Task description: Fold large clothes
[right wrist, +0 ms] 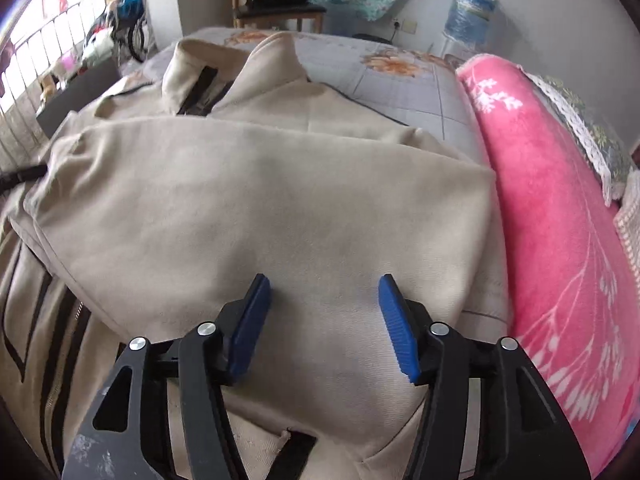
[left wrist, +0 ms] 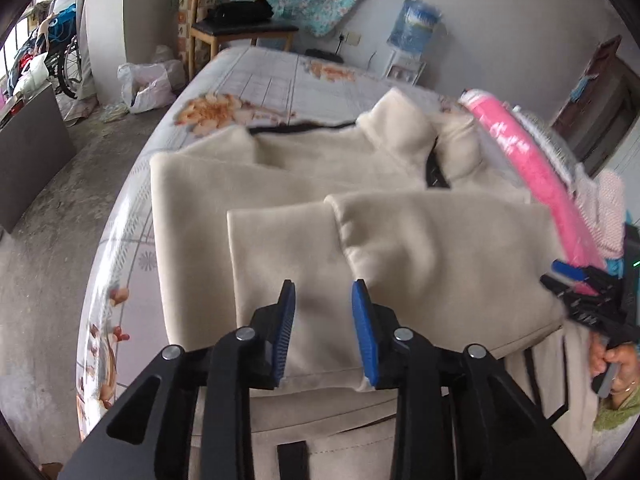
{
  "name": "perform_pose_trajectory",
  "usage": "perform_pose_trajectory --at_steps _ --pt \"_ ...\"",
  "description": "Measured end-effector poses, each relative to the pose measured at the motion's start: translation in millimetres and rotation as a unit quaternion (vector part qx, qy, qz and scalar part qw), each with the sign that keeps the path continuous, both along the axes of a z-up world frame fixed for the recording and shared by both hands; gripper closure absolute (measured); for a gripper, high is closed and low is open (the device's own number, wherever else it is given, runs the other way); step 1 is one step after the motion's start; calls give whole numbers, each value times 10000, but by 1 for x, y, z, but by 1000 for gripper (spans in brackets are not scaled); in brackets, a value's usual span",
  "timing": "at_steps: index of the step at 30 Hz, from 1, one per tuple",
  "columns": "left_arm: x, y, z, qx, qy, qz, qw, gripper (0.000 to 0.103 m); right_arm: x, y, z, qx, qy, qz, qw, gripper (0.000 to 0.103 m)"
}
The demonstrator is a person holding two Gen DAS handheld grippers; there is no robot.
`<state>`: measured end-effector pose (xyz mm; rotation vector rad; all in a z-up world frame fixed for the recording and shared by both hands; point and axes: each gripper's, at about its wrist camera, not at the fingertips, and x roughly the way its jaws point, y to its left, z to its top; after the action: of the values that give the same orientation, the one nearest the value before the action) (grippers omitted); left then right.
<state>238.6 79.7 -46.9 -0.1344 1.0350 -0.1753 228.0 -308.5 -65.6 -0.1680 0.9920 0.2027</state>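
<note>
The lower hem of one beige jacket (left wrist: 304, 184) is being cut off by the bottom edge of both wrist views, and part of it is being hidden behind each gripper's black frame. One garment only is being counted; it is being seen spread on a floral-sheeted bed (left wrist: 256, 84), directly under and ahead of both grippers, with its collar at the far end and two sleeves being shown folded across the body. The left gripper (left wrist: 324, 292) is being held just above the folded sleeve, its blue pads parted narrowly and nothing being pinched between them. The right gripper (right wrist: 324, 286) is being held over the folded cloth with its jaws standing wider apart, cloth lying below the gap but not being pressed by the pads. In the left view the right gripper is being blurred at the right edge, with a hand (left wrist: 616, 364) on its handle being only partly shown. Right of the right gripper, one pink blanket (right wrist: 560, 216) is being seen, cut off by the frame. One wooden chair (left wrist: 240, 28) is being made out beyond the bed.
</note>
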Motion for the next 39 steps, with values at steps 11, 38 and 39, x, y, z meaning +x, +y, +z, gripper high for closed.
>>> perform_pose_trajectory --at_steps 11,38,39 --pt "-17 6 8 46 45 158 9999 58 -31 -21 39 783 95 -490 9957 45" --pt "-179 5 -24 991 72 46 9950 6 -266 0 -11 -759 578 -103 9954 33" --pt "-180 5 -23 1008 55 25 9949 6 -272 1 -10 -882 604 -109 9942 33"
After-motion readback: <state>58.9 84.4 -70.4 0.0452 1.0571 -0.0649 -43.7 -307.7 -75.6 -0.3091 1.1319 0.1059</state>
